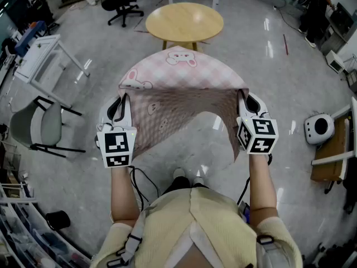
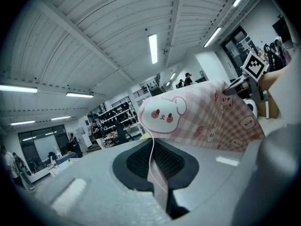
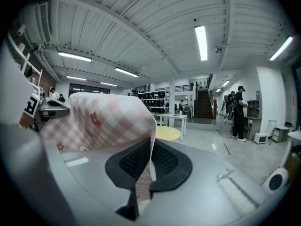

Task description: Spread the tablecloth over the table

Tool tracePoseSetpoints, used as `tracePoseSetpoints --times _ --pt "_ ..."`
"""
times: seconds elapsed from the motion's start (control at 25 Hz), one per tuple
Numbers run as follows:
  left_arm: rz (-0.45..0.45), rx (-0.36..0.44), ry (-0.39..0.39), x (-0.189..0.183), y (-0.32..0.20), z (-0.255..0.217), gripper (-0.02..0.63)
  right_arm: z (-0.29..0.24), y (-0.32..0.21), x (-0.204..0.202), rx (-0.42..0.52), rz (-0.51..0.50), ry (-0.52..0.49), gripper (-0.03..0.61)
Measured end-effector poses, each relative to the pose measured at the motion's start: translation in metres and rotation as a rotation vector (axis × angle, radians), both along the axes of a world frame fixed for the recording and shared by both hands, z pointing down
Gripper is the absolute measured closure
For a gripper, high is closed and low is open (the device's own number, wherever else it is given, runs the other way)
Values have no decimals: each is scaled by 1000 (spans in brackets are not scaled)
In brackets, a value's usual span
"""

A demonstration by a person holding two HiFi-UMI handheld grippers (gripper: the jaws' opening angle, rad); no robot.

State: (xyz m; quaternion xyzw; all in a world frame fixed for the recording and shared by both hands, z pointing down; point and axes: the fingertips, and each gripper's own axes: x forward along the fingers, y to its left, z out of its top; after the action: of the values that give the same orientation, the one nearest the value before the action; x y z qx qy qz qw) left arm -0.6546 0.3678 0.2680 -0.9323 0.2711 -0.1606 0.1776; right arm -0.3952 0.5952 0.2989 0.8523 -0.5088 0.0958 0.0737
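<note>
L gripper (image 1: 122, 102) & R gripper (image 1: 245, 100) each pinch a corner of pink checked tablecloth (image 1: 178, 85), stretched wide, prob. to drape round wooden table (image 1: 184, 22).

Head view: camera on person's head, high above, facing steeply down and forward. Left gripper (image 1: 124, 100) at 9 o'clock, right gripper (image 1: 244, 98) at 3, round wooden table (image 1: 184, 22) at 12, farther off.
Left gripper view: wide-angle camera just behind own jaws, looking along them; tablecloth (image 2: 202, 119) very near, 2 o'clock.
Right gripper view: same mount; tablecloth at 10 o'clock, table beyond, near centre.
All three share tablecloth; each gripper view catches other gripper; head and right gripper views share table.
</note>
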Motion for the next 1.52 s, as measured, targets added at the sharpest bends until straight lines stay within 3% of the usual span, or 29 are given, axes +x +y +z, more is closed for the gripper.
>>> tracePoseSetpoints --times 0.36,1.0,1.52 --pt "-5 35 -40 -3 2 -3 604 1 -3 0 22 -15 -49 571" --pt "-27 126 -73 -7 12 -18 603 -9 -1 -2 62 -57 3 571" --pt "-20 121 -131 2 1 3 603 8 -6 2 32 -51 11 571"
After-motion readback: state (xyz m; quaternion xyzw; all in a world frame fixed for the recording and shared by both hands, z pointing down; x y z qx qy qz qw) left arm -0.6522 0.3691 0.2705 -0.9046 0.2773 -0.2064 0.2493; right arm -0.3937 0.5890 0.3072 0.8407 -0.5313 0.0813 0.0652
